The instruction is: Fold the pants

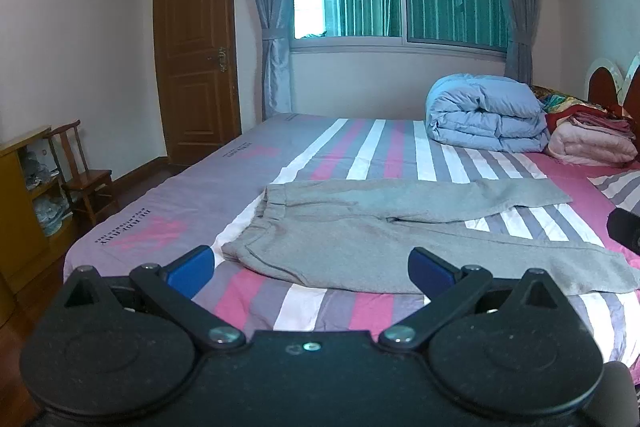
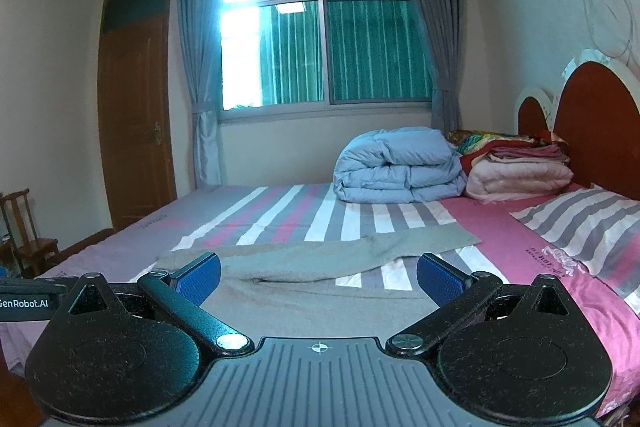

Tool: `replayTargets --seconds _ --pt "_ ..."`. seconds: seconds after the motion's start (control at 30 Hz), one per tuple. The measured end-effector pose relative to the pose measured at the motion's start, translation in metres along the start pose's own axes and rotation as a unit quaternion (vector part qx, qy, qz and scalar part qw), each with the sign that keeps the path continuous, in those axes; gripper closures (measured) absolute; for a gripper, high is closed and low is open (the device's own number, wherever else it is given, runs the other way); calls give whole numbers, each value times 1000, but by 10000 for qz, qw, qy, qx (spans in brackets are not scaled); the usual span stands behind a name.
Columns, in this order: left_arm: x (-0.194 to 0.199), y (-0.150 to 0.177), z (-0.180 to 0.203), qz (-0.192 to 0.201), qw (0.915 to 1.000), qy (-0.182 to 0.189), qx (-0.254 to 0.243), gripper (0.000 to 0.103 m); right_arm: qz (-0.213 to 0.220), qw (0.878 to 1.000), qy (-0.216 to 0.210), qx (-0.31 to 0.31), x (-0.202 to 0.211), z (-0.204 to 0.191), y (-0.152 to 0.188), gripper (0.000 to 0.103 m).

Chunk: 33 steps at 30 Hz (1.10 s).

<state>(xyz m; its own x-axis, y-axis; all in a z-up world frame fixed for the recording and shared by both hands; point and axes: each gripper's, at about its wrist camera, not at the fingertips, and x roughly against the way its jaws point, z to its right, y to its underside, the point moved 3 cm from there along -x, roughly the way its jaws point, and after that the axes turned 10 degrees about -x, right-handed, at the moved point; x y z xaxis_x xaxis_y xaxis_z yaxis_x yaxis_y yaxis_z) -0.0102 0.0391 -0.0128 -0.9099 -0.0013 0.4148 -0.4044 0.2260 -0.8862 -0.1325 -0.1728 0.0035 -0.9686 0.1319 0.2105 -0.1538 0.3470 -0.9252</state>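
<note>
The left gripper (image 1: 311, 269) is spread and empty, near the waistband at the left end of the pants (image 1: 360, 227), which lie flat on the bed (image 1: 160, 195). The right gripper (image 2: 319, 277), also spread, hovers over the legs. Pinching one layer could skew the fold.

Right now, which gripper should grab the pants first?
Probably the left gripper: its open jaws sit just before the waistband end of the flat grey fabric pants. The right gripper, also open, faces the legs.
</note>
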Motion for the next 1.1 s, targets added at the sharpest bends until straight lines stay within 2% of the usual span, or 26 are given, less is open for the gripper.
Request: replayTargets --seconds 1.1 --pt "-2 5 4 5 10000 18 -20 6 47 10000 52 54 2 3 4 0"
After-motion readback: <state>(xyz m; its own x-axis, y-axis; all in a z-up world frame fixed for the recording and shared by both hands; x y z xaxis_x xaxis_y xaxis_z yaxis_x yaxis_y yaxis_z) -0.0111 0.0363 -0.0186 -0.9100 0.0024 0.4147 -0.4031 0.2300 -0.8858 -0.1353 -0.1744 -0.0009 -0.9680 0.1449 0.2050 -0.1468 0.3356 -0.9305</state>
